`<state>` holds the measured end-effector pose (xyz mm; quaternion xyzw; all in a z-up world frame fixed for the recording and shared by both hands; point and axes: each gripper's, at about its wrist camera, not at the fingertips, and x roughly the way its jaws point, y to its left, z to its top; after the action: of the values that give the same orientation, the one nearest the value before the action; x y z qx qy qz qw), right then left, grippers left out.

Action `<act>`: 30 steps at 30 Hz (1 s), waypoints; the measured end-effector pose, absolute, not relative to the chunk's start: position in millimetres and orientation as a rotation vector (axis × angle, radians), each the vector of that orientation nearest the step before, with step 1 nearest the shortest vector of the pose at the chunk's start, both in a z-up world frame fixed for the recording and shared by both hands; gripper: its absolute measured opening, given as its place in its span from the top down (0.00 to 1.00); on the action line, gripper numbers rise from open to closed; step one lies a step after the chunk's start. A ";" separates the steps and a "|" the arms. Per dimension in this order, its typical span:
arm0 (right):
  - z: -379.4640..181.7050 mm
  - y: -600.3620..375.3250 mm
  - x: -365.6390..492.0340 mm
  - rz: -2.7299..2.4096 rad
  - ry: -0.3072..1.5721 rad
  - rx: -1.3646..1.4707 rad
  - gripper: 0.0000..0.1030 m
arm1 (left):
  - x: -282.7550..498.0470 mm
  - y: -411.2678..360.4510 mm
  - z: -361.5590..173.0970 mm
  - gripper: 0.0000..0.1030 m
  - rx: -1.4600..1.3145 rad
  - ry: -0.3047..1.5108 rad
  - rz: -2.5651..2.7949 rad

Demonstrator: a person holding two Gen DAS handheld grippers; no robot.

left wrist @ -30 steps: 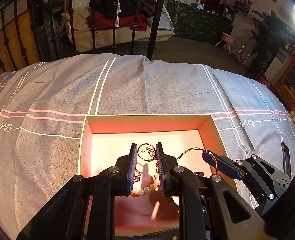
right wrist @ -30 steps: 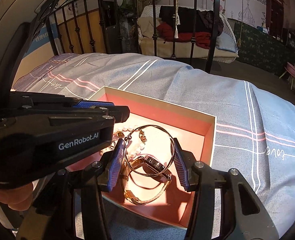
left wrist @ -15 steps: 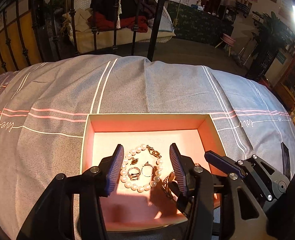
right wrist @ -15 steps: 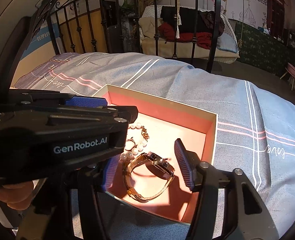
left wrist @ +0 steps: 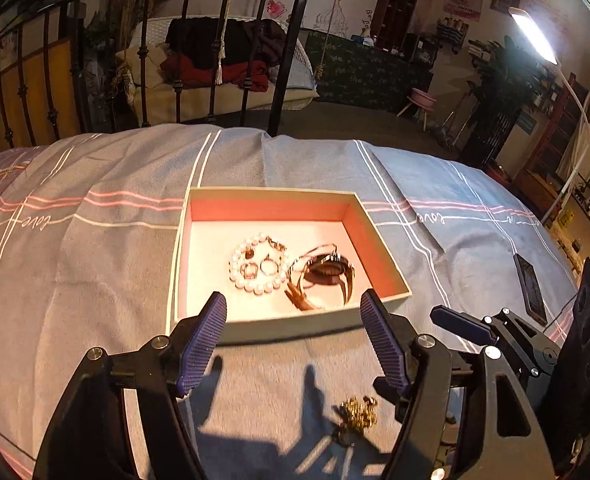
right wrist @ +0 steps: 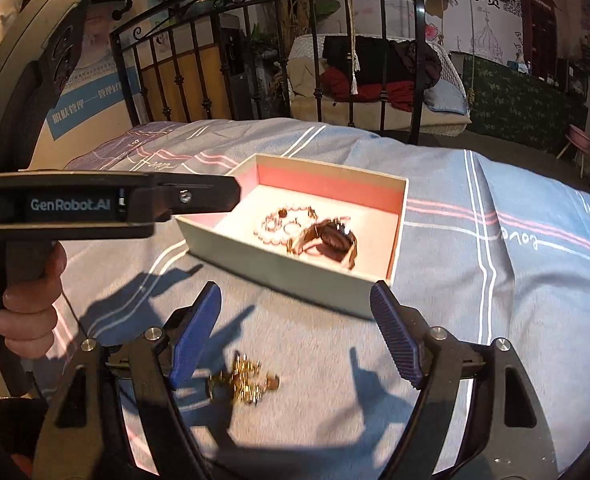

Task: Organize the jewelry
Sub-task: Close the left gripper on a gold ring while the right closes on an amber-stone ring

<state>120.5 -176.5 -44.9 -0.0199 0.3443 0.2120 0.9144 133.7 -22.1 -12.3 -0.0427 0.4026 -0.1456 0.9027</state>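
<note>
A shallow cream box [left wrist: 287,326] with a pink lining sits on the grey striped bedspread. Inside lie a pearl bracelet [left wrist: 237,270] ringed around small rings [left wrist: 269,267], and a gold watch [left wrist: 327,274] beside it. My left gripper [left wrist: 293,300] hovers just short of the box's near wall, its jaws opening with nothing between them. In the right wrist view the box [right wrist: 295,268] lies ahead, and my right gripper [right wrist: 295,290] is also opening and holds nothing. A tangled gold chain [right wrist: 243,380] lies on the cloth below the grippers, also seen as the chain [left wrist: 357,414].
A dark phone [left wrist: 529,286] lies on the bedspread at the right. The black iron bed rail [left wrist: 279,80] stands at the far edge of the bed. A person's hand [right wrist: 31,308] grips the left gripper's handle at the left.
Both grippers have pulled back out of the box and spread their jaws wider, leaving the rings, bracelet and watch inside. The gold chain on the cloth has come into view.
</note>
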 end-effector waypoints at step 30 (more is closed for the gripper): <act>-89.1 -181.1 98.1 0.432 0.861 -0.135 0.54 | 96.5 -38.6 -84.2 0.36 0.054 1.005 -0.344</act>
<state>98.1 -181.1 -89.1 -0.0647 0.4138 0.2074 0.8841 96.5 -38.6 -84.2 0.0258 0.4792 -0.1640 0.8619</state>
